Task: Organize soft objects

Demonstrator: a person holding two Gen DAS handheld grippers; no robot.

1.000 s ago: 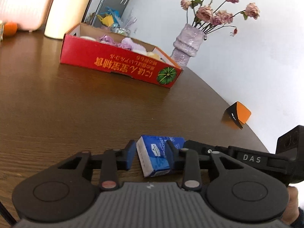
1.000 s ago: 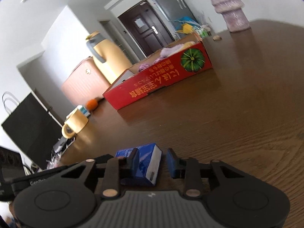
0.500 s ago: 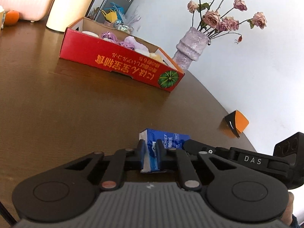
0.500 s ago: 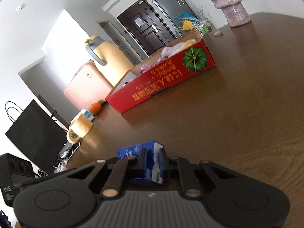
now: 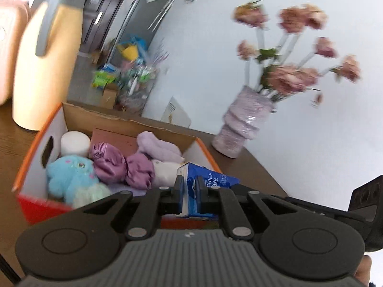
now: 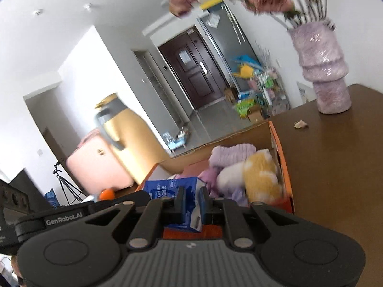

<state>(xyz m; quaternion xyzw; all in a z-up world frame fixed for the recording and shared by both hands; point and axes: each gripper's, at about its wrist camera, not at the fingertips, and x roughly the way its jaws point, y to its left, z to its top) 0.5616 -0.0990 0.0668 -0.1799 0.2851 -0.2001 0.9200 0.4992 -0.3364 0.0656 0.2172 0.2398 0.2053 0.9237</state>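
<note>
Between the pads of the left gripper (image 5: 189,192) sits one end of a blue tissue pack (image 5: 210,179); the jaws are all but closed and squeeze the soft wrapper. The right gripper (image 6: 192,202) pinches the other end of the same pack (image 6: 165,187) in the same manner, jaws drawn in tight on it. The pack is clear of the table, held between the two tools above the near wall of the red cardboard box (image 5: 36,205), at the box's end nearer the vase.

Inside the box, behind the pack, lie a white and yellow plush (image 6: 258,174), a pale lilac knitted piece (image 5: 158,146) and a shiny purple fabric bundle (image 5: 119,165). Toward the box's far end from the vase lie a light blue plush toy (image 5: 69,174) and a white roll (image 5: 75,143). The box's inner walls are plain brown card, its rim orange.

Beyond the box's vase end a lilac vase (image 5: 244,124) of pink flowers (image 5: 289,76) stands upright on the brown wooden table (image 6: 335,179). A small pale scrap (image 6: 300,124) lies on the table between box and vase. At the box's opposite end a cream-yellow jug (image 5: 45,67) with a grey handle stands on the table, a pink suitcase (image 6: 95,165) behind it. Both views are blurred.
</note>
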